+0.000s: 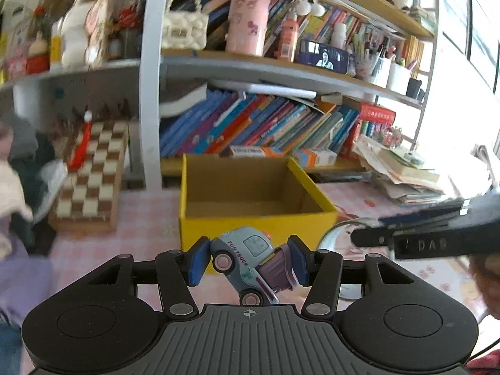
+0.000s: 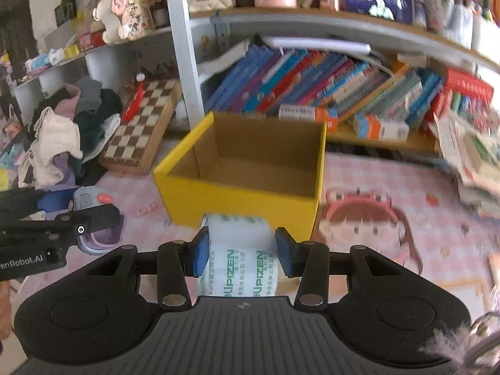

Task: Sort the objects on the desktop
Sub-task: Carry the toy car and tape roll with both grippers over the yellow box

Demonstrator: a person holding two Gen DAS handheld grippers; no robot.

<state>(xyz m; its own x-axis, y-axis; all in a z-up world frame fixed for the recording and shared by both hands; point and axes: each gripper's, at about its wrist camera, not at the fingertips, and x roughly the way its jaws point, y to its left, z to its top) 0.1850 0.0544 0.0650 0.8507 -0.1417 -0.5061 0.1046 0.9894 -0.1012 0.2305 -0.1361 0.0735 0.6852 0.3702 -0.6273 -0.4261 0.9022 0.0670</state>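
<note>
My left gripper [image 1: 248, 261] is shut on a pale blue toy truck [image 1: 247, 262] with pink wheels, held tilted in front of the open yellow cardboard box [image 1: 250, 225]. My right gripper [image 2: 240, 254] is shut on a roll of clear tape [image 2: 239, 250] with green print, just in front of the same yellow box [image 2: 237, 200]. The box looks empty inside in both views. The left gripper with the truck [image 2: 90, 200] shows at the left in the right wrist view. The right gripper's arm [image 1: 422, 237] shows at the right in the left wrist view.
A chessboard [image 2: 140, 131] leans at the left beside a pile of clothes [image 2: 62, 131]. Shelves of books [image 2: 328, 87] stand behind the box. A stack of papers [image 2: 468, 156] lies at the right. A pink patterned cloth [image 2: 390, 187] covers the desk.
</note>
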